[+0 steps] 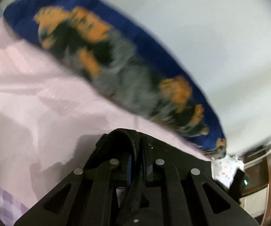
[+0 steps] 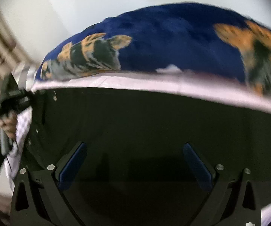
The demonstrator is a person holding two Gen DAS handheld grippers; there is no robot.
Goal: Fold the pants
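Here, your left tongs [image 1: 133,150] are pressed together on a thick black fabric edge, seemingly the waistband or hem of the dark, near-black pants [image 2: 135,131], lifted just above the pale pink bed sheet [image 1: 31,94]. That pinch keeps 1 corner under control while the rest of the garment is arranged. Your right tongs [image 2: 135,167] stand wide apart, gripping nothing, their blue-padded fingers [image 2: 73,165] poised over the broad dark cloth that lies spread across the bed. Open like this, they look ready to take a second edge, so the fabric can be carried over evenly. Behind, a royal-blue plush blanket with an orange and grey animal print [image 2: 173,37] lies bunched at the far side against the white wall [image 1: 192,18], well clear of the fold. Both views are blurred, so finer seams cannot be made out.
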